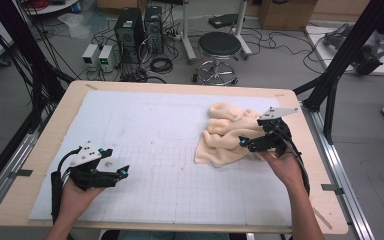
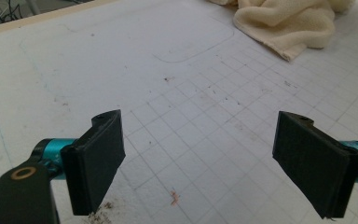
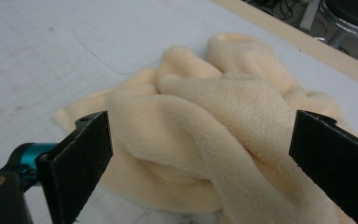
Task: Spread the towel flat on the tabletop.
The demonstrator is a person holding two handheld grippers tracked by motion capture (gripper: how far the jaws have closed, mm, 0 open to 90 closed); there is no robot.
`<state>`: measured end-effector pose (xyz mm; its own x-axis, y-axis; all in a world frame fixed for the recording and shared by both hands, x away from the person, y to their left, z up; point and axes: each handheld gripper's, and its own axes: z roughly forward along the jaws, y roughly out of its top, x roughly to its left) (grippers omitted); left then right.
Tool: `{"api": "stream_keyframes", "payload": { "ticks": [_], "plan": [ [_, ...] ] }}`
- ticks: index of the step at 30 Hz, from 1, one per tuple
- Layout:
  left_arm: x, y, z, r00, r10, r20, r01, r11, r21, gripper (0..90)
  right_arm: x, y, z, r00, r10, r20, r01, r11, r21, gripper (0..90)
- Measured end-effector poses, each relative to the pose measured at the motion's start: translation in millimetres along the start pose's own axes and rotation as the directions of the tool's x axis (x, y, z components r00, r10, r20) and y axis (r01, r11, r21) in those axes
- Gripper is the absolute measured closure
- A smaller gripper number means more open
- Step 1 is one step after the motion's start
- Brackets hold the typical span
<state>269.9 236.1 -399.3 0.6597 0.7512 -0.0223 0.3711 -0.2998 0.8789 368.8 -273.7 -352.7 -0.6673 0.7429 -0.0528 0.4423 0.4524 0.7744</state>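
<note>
A crumpled cream fleece towel (image 1: 226,134) lies on the white gridded mat (image 1: 155,150) at the right of the table. My right gripper (image 1: 252,142) hovers at the towel's right edge, open, its jaws spread wide on either side of a raised fold of the towel (image 3: 205,135). My left gripper (image 1: 115,172) is at the front left of the mat, open, with bare mat (image 2: 200,126) between its jaws. In the left gripper view a corner of the towel (image 2: 289,23) lies far ahead at the upper right.
The mat covers most of a wooden table (image 1: 45,150). Behind the table stand a round black stool (image 1: 219,52) and computer towers (image 1: 130,30) with cables. Black frame posts (image 1: 337,65) rise at the table's right side.
</note>
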Motion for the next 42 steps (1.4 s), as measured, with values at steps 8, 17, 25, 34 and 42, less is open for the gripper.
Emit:
{"api": "stream_keyframes", "payload": {
  "ticks": [8, 17, 25, 34, 42],
  "plan": [
    [2.0, -0.9, -0.1, 1.0000, -0.009, -0.004, 0.009, 1.0000, -0.002, 16.9, -2.2, -7.6, 40.0, 0.9994, -0.013, 0.032, 0.010, 0.997, 0.074, 17.0],
    [4.3, -0.4, -0.2, 0.9998, -0.018, -0.005, 0.018, 0.9998, -0.001, 16.9, -0.4, -24.5, 64.1, 0.9989, -0.007, 0.047, 0.002, 0.992, 0.125, 42.6],
    [-1.0, -3.4, -7.7, 0.9999, -0.012, -0.012, 0.012, 0.9999, -0.002, 17.0, -1.3, -24.4, 68.4, 0.9999, 0.008, 0.014, -0.010, 0.990, 0.144, 66.4],
    [2.7, -4.8, -8.3, 0.9997, -0.021, -0.016, 0.021, 0.9998, 0.003, 17.0, -2.6, -19.2, 46.9, 0.9997, 0.006, -0.023, -0.004, 0.996, 0.088, 72.5],
    [1.3, -2.8, -4.2, 0.9999, -0.015, -0.008, 0.015, 0.9998, 0.008, 17.0, 5.0, -6.3, 30.2, 0.9993, -0.015, -0.035, 0.016, 0.999, 0.041, 72.4]
  ]
}}
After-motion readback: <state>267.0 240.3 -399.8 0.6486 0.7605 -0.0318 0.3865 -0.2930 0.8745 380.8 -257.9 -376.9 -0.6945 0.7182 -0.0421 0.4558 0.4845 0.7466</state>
